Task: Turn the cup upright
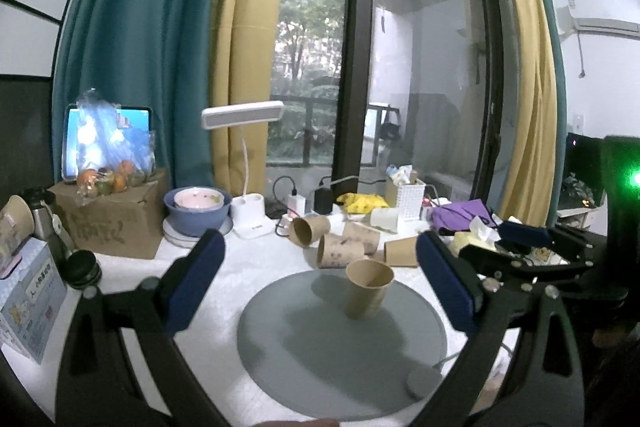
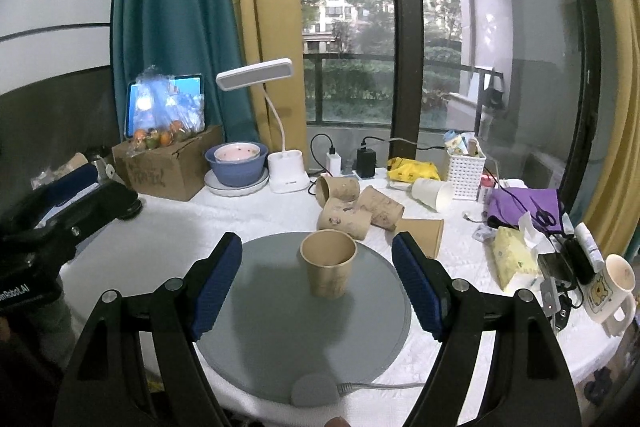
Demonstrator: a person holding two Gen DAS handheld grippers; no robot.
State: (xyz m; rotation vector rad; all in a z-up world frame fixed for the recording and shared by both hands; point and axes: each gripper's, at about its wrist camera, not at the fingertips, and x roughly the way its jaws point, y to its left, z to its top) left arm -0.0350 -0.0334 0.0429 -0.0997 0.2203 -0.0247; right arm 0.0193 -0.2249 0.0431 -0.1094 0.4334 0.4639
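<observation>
A brown paper cup stands upright, mouth up, on a round grey mat; it also shows in the right wrist view on the mat. My left gripper is open and empty, the cup ahead between its blue pads, untouched. My right gripper is open and empty, with the cup just beyond its fingertips. Several brown cups lie on their sides behind the mat, plus a white cup.
A white-clothed table holds a cardboard box with fruit, a blue bowl, a white desk lamp, chargers, a white basket, purple cloth, a tissue pack and a mug. The window stands behind.
</observation>
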